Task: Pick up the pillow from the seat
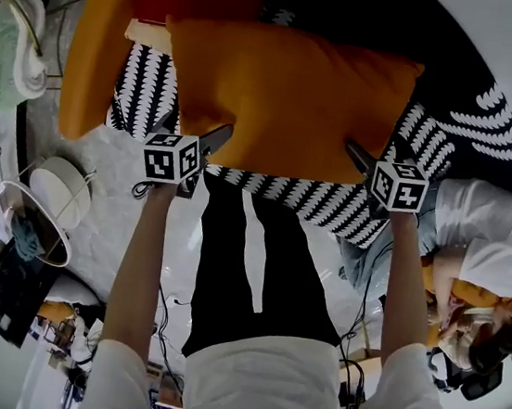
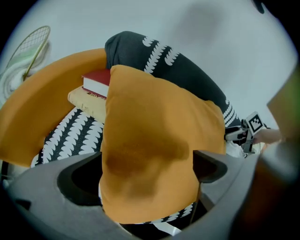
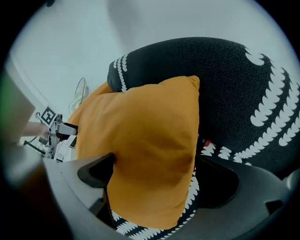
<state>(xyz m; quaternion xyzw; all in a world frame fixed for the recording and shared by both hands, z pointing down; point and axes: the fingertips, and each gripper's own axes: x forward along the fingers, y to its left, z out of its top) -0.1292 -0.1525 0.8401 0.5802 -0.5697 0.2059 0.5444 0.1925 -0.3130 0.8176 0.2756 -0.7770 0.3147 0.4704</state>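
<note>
Pillow [image 1: 288,100] on seat [image 1: 326,208], unlifted | left gripper [image 1: 212,139], right gripper [image 1: 360,156]: jaws spread, pillow ends between them | clamping, lifting remain

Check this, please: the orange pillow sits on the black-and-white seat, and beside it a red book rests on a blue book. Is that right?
The lower book is cream, not blue, as the left gripper view shows. The red book does rest on it, beside the orange pillow on the seat.
</note>
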